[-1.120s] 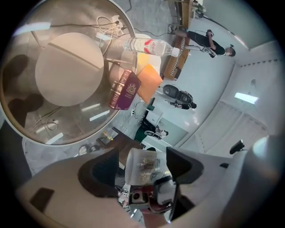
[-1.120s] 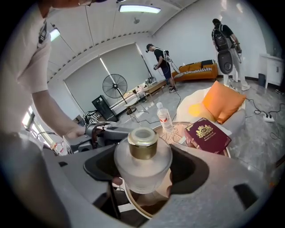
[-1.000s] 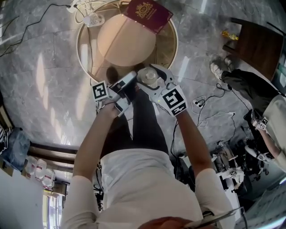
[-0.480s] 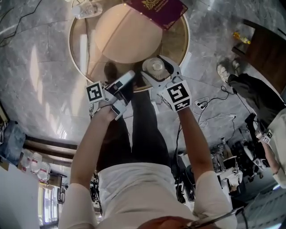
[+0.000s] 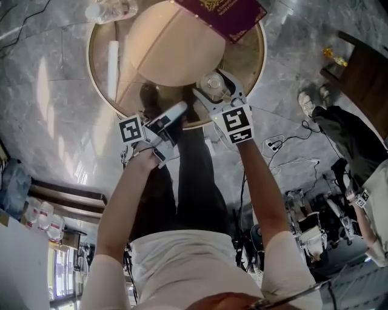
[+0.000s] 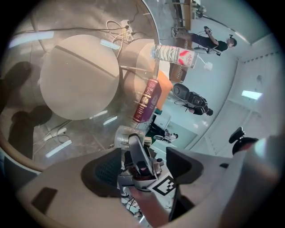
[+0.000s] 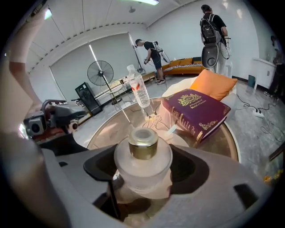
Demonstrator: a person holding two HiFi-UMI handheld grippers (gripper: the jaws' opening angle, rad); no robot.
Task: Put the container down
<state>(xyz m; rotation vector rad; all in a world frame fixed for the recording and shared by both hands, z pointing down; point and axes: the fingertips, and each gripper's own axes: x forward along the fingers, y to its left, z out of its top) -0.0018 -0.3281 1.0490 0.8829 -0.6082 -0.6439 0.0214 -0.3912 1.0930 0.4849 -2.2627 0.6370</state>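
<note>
Your right gripper (image 5: 214,86) holds the container (image 5: 211,82) over the table's (image 5: 97,79) near edge, with your left gripper (image 5: 174,114) just left. The book (image 5: 221,15) lies at the far edge and the bottle (image 5: 109,11) at the far left.

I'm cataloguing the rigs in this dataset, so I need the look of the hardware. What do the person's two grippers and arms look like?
The left gripper and the right gripper both have pale grey moulded bodies and broad jaws lined with black pads. Each carries a white cube printed with black square markers. The person wears a white top with short sleeves.

Frosted container (image 7: 142,167), seemingly glass, between fingers (image 7: 192,171)
</note>
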